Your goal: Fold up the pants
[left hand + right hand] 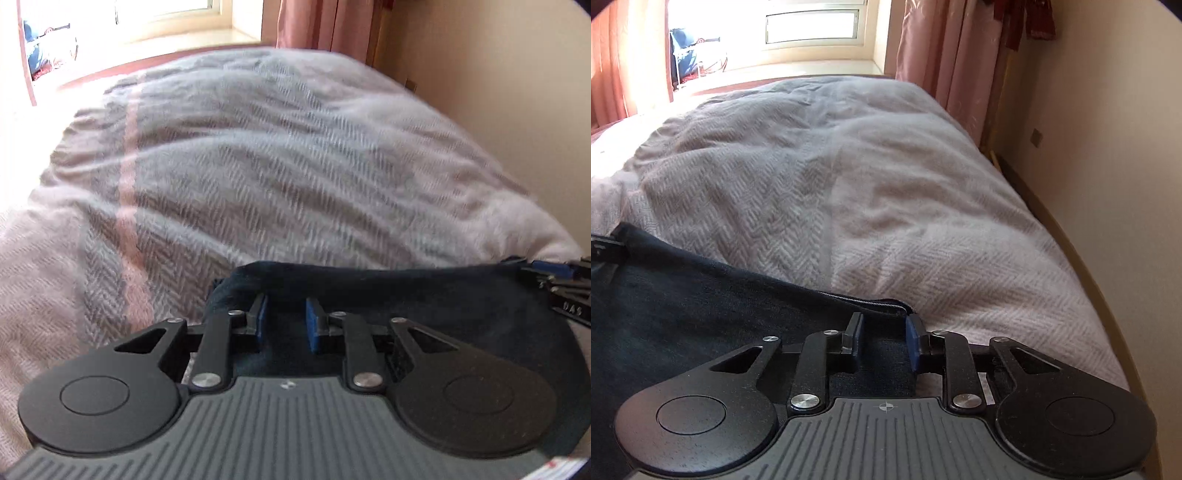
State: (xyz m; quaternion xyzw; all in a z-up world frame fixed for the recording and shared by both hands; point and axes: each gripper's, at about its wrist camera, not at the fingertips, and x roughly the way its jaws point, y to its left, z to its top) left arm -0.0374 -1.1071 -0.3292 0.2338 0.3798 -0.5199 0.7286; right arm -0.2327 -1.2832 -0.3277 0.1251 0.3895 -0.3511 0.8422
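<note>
The dark navy pants (424, 295) stretch in a taut band between my two grippers, above a bed. My left gripper (286, 317) has its blue pads (261, 319) closed in on a bunched left end of the cloth. My right gripper (884, 332) pinches the pants (683, 295) at their stitched right corner, with cloth filling the narrow gap between the pads. The right gripper (565, 288) shows at the right edge of the left wrist view. The left gripper (605, 251) peeks in at the left edge of the right wrist view. How the cloth lies below the grippers is hidden.
A bed with a grey and pink herringbone blanket (258, 166) runs away from me towards a bright window (812, 29). Pink curtains (942, 55) hang at the far right. A cream wall (1108, 147) runs close along the bed's right side.
</note>
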